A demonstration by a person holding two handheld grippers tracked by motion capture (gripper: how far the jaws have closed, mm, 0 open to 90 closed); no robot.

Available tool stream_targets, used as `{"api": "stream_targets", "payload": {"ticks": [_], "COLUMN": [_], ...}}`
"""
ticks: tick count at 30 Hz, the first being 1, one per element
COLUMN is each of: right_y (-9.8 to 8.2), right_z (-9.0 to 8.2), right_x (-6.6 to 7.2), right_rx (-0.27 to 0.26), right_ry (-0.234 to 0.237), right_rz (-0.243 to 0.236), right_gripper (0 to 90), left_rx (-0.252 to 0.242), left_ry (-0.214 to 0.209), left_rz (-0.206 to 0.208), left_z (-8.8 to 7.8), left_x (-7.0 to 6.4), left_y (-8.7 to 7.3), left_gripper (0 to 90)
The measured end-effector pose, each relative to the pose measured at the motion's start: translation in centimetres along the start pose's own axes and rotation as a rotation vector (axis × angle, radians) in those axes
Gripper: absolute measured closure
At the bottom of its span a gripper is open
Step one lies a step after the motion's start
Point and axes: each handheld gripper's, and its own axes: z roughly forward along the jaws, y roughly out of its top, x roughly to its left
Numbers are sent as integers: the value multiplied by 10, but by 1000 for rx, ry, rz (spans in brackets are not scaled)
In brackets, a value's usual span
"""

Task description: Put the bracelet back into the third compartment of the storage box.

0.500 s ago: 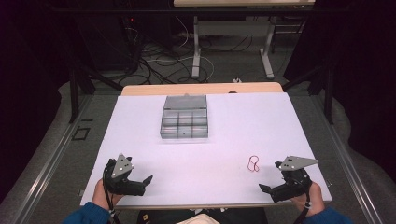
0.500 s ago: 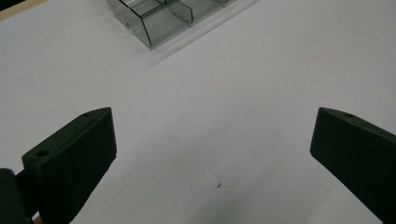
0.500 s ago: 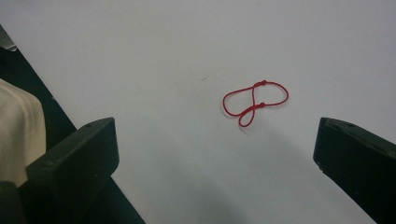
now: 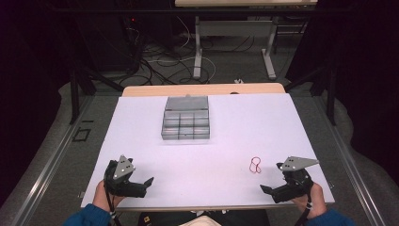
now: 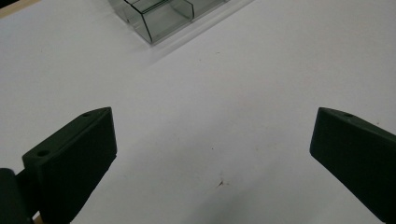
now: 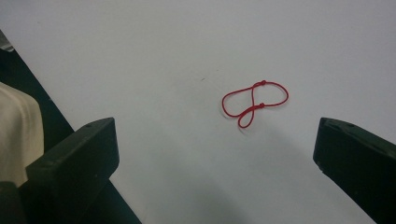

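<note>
Right gripper view: red cord loop (image 6: 254, 102) lies ahead of wide-open, empty hand-held gripper (image 6: 215, 154).

Organizer box (image 5: 159, 18) cut off, top edge

Left gripper (image 4: 149, 181), lower left of the high view: black body, grey three-cornered plate on top with small dark screw holes, black cable trailing toward the bottom edge. Right gripper (image 4: 264, 189), lower right: same black body, larger grey plate, black cable below. Blue sleeves at both bottom corners. In both gripper views, two matte black, blocky jaws with finely ribbed inner faces and a small round hole near each tip.
</note>
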Motion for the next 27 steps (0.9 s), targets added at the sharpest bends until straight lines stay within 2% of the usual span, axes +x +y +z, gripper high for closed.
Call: {"api": "stream_targets", "payload": {"ticks": [4,6,9,10,12,14,15,17,27], "right_y": [2,3,4,4,6,6,7,7,13], "right_z": [3,4,6,7,9,10,11,13,28], "right_x": [-2,-3,-3,-5,-6,-7,-8,-8,-16], "right_rx": [10,32,29,32,30,30,50,44,79], "right_ry": [4,9,5,9,6,8,11,0,16], "right_rz": [2,14,19,5,17,6,17,20,17], "right_gripper": [0,0,0,0,0,0,0,0,0], "left_rx": [3,13,13,14,12,13,14,16,27], "left_ry": [1,6,7,7,9,11,11,10,8], "left_rz": [0,3,2,3,3,2,1,0,6], "left_z": [0,0,0,0,1,1,1,1,2], "left_x": [0,1,1,1,0,0,0,1,0], "left_y": [0,0,0,0,0,0,0,0,0], "left_gripper": [7,7,7,7,7,8,8,8,8]}}
